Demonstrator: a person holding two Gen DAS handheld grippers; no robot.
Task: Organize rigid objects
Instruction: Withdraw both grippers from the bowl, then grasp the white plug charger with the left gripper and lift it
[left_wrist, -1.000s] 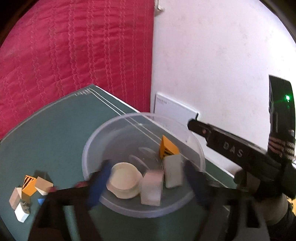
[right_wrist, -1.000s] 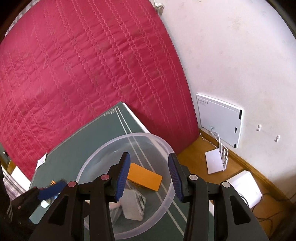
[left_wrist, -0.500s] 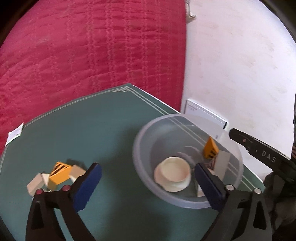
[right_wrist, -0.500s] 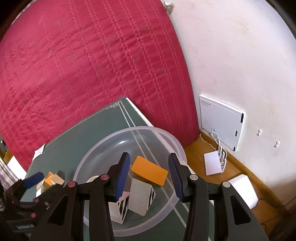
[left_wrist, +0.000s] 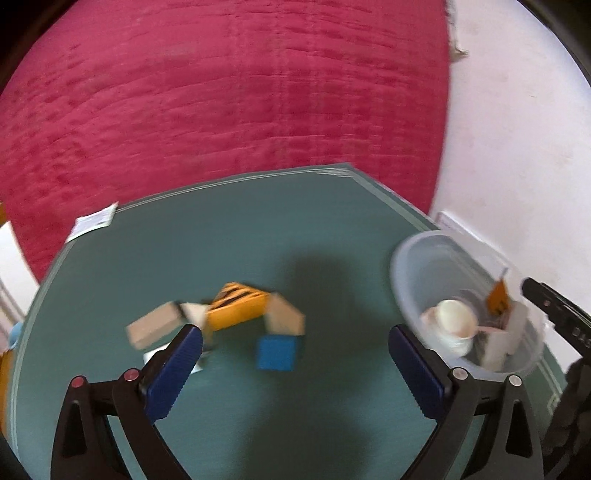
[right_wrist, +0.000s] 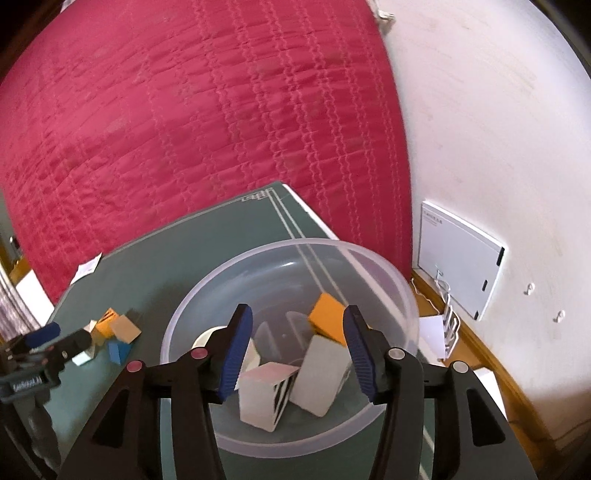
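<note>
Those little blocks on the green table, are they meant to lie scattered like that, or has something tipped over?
Nothing looks spilled or broken. A loose cluster of blocks, among them a blue cube, lies jumbled on the table, outside the clear bowl that already holds several pieces. Inside, the white blocks lean at angles. Both tongs are open and empty.

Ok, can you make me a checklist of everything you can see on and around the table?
Surface: green table, a paper slip at its far edge.
Job's things: clear bowl holds blocks and a cream cup; loose blocks lie beside it, a blue block nearest.
Clutter: nothing seen.
Grippers: left gripper open over the loose blocks; right gripper open over the bowl.
Cables: white cable by the wall.
Surroundings: red quilt, white wall.
</note>
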